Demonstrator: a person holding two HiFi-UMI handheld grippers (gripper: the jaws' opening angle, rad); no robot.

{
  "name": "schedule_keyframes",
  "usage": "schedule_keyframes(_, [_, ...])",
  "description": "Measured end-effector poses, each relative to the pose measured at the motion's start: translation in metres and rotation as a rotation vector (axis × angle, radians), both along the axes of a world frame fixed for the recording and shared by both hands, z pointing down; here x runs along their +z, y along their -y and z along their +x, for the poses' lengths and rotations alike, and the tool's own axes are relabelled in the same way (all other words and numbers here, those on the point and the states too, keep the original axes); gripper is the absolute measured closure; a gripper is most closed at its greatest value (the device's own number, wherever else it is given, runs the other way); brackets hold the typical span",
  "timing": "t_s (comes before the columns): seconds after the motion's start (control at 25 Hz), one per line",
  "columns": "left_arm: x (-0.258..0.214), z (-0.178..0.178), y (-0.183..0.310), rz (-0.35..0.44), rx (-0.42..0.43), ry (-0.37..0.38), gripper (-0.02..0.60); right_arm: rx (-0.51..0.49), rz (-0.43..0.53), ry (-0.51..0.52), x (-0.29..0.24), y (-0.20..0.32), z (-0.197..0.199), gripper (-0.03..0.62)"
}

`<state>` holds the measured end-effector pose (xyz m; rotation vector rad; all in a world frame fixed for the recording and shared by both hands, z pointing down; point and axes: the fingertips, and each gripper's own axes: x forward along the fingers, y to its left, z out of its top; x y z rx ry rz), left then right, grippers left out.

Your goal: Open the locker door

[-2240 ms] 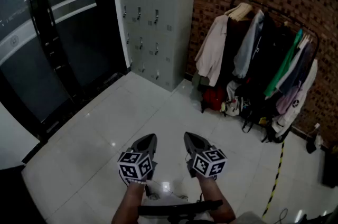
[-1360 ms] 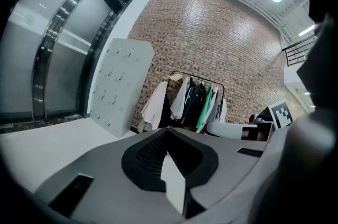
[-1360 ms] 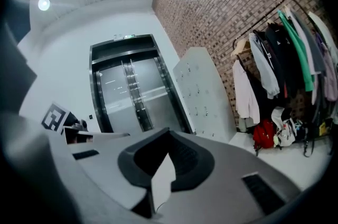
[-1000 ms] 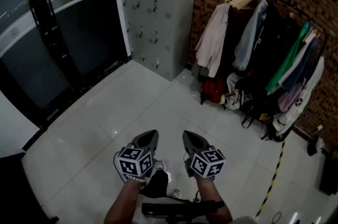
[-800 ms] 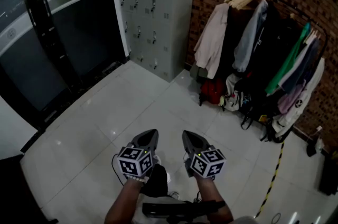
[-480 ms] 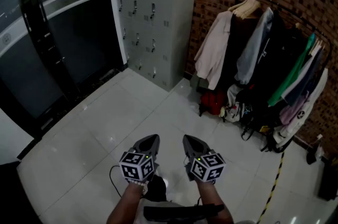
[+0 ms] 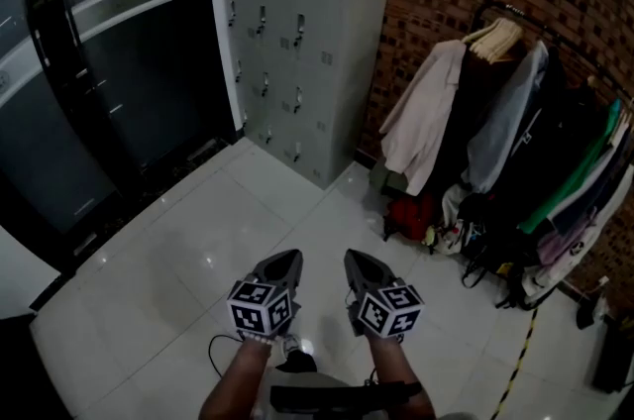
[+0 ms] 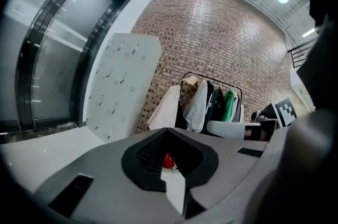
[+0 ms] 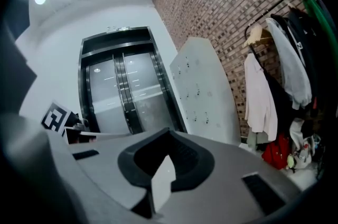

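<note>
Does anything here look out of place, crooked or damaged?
Nothing clearly wrong. The locker doors look shut and straight; only the bags heaped on the floor under the clothes rack seem untidy.

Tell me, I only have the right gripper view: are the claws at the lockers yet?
Observer: No. In the head view, the left claw and right claw hang side by side over bare floor, well short of the lockers.
Operator: Is the left claw holding anything?
Observer: No. The left gripper view shows it shut and empty.
</note>
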<state>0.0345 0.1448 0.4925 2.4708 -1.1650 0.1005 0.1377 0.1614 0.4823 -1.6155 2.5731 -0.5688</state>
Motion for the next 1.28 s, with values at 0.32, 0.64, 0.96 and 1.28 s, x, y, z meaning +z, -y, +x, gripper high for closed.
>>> schedule_keyframes(0.32, [-0.001,-0.027,0.103,-0.005,0.010,0.001,0.583,0.010,-0.002,-0.006,-0.005,0.104,-0.030,0.588])
schedule_keyframes(0.64, [0.003,-0.053,0.177,-0.018,-0.026,-0.020,0.583,-0.036,-0.036,-0.031,0.007,0.174,-0.061,0.588])
schedule_keyframes(0.96, [0.030,-0.060,0.265,-0.044,-0.085,-0.018,0.583,-0.087,-0.053,-0.016,0.032,0.274,-0.069,0.588])
schedule_keyframes(1.28, [0.017,-0.045,0.411,-0.015,-0.136,-0.007,0.583,-0.126,0.006,-0.018,0.010,0.426,-0.052,0.588])
